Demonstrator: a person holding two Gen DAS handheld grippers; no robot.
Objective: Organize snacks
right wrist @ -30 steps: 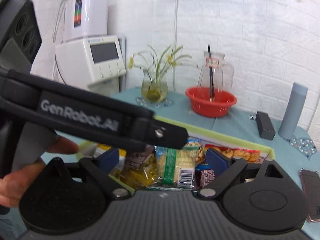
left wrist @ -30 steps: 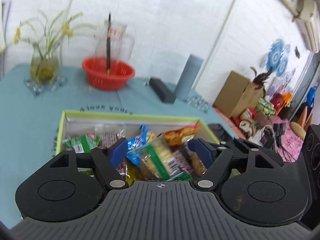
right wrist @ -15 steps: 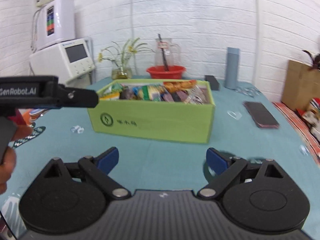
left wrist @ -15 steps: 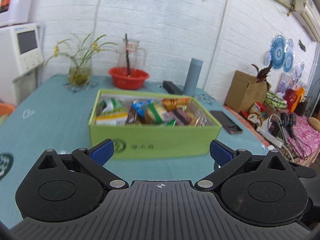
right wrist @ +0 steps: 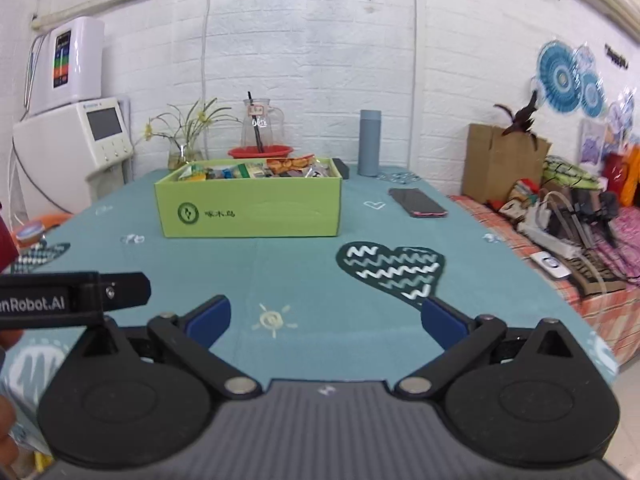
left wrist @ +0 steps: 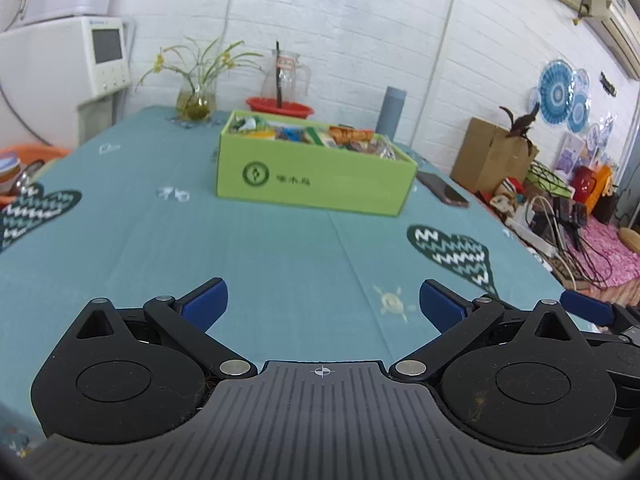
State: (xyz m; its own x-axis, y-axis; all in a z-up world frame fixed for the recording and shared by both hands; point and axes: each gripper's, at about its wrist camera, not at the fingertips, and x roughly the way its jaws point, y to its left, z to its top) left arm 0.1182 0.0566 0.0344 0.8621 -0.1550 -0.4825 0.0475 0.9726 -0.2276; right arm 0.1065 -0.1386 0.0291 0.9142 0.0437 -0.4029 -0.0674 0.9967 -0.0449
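Snacks (left wrist: 320, 136) sit packed in the green box (left wrist: 312, 184) far across the blue tablecloth (left wrist: 280, 256) — tidy, easy to find. Left claw (left wrist: 323, 306) is wide open, empty. Right claw (right wrist: 326, 318) is opening — nothing inside.

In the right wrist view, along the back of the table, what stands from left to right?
Glass vase of yellow flowers → clear glass pitcher standing in a red plastic bowl → tall grey-blue cylindrical bottle.
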